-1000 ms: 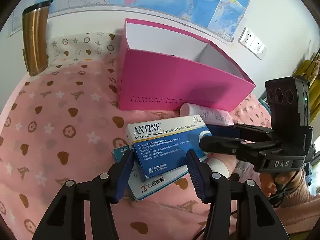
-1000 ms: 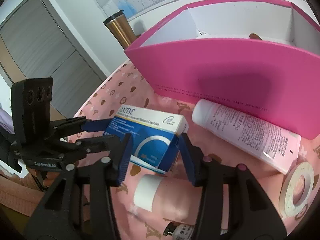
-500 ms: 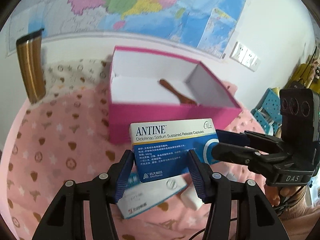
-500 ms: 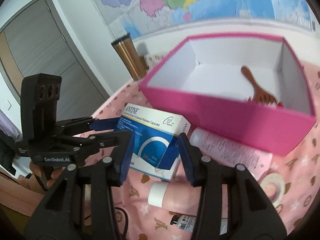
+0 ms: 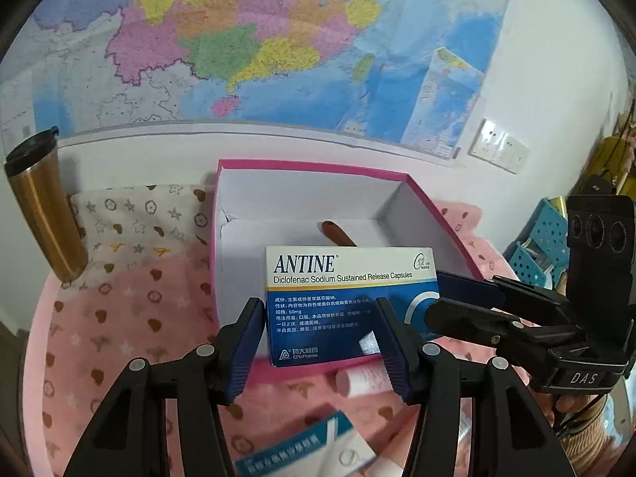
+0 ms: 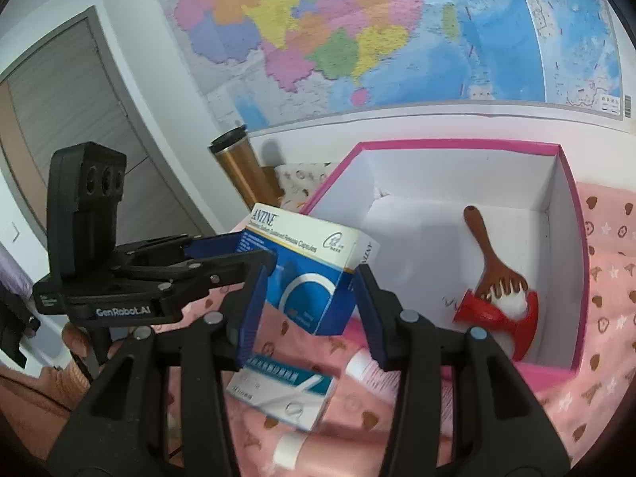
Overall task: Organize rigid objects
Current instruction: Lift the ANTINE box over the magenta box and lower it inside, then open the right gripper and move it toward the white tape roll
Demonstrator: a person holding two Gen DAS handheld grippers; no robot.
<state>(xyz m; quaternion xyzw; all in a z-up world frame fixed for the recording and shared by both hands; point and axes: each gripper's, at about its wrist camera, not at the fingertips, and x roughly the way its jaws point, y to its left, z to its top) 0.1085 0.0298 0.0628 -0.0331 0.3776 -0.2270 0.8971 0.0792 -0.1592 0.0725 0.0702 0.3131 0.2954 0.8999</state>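
ANTINE box [image 5: 349, 302]: blue and white carton, lifted off the cloth, held over the near left corner of the pink box [image 5: 318, 167].
Left gripper [image 5: 320, 342]: clamped across the carton's lower end.
Right gripper [image 6: 308, 306]: clamped across the carton's other end, fingers crossing the left pair's.
Left view only: wall sockets [image 5: 499, 145] and blue baskets [image 5: 536, 250] off to the right.
Right view only: wooden comb [image 6: 493, 262] and red cup [image 6: 505, 318] on the pink box's floor; grey door [image 6: 59, 119].
Both views: teal and white carton [image 6: 282, 393] lying on the pink cloth [image 5: 119, 342], gold tumbler [image 5: 43, 206] upright near the wall.
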